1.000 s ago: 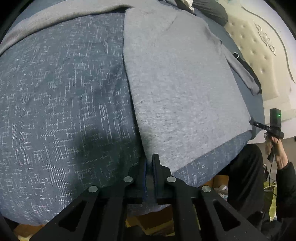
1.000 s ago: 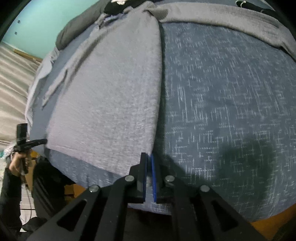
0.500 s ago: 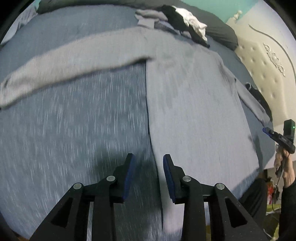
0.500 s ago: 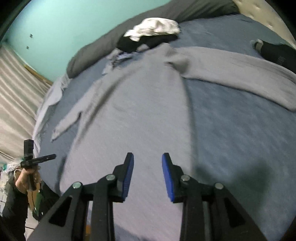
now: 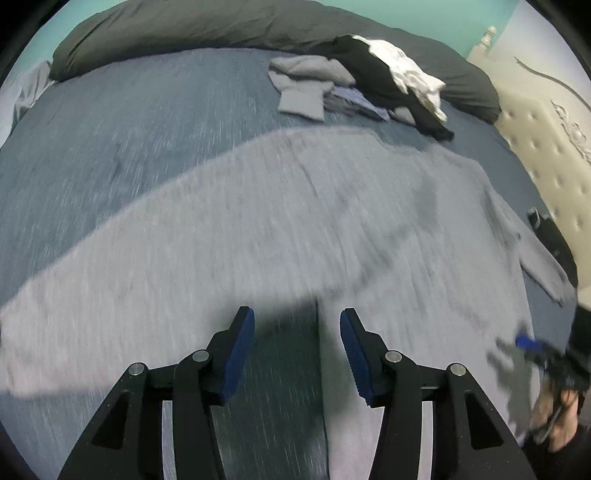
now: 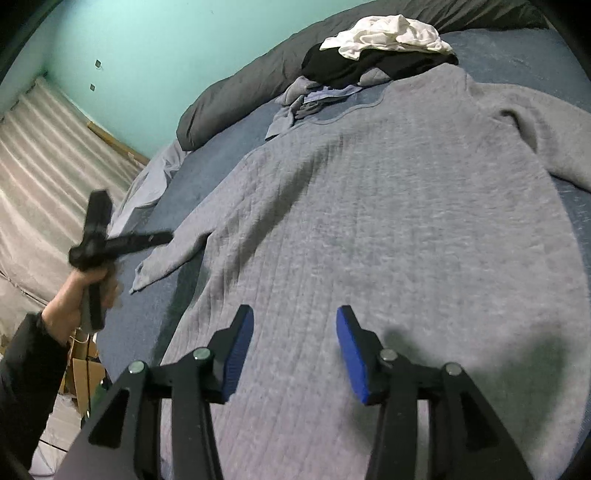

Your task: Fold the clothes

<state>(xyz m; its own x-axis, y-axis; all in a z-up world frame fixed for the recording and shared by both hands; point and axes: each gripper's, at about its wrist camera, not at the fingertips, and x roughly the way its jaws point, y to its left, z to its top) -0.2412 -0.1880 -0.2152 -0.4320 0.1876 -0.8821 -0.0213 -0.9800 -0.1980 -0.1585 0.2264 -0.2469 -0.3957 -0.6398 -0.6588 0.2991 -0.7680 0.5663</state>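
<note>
A grey long-sleeved sweater (image 6: 388,221) lies flat on the blue bedspread (image 5: 147,129), sleeves spread to both sides. In the left wrist view the sweater (image 5: 295,221) is blurred; its left sleeve runs toward the lower left. My left gripper (image 5: 297,343) is open above the sweater's left side edge, holding nothing. My right gripper (image 6: 295,339) is open above the sweater's lower body, also holding nothing. The left gripper (image 6: 110,240) shows blurred in a hand at the left of the right wrist view.
A pile of black, white and grey clothes (image 5: 369,85) lies past the collar, also the pile (image 6: 376,48) in the right wrist view. A dark grey bolster (image 5: 184,33) runs along the far edge. A cream tufted headboard (image 5: 546,155) stands right. A black item (image 5: 550,236) lies by the right sleeve.
Both grippers were shut on the sweater's hem corners a second ago. They let go, opened wide and rose up and forward over the garment, which now lies flat.
</note>
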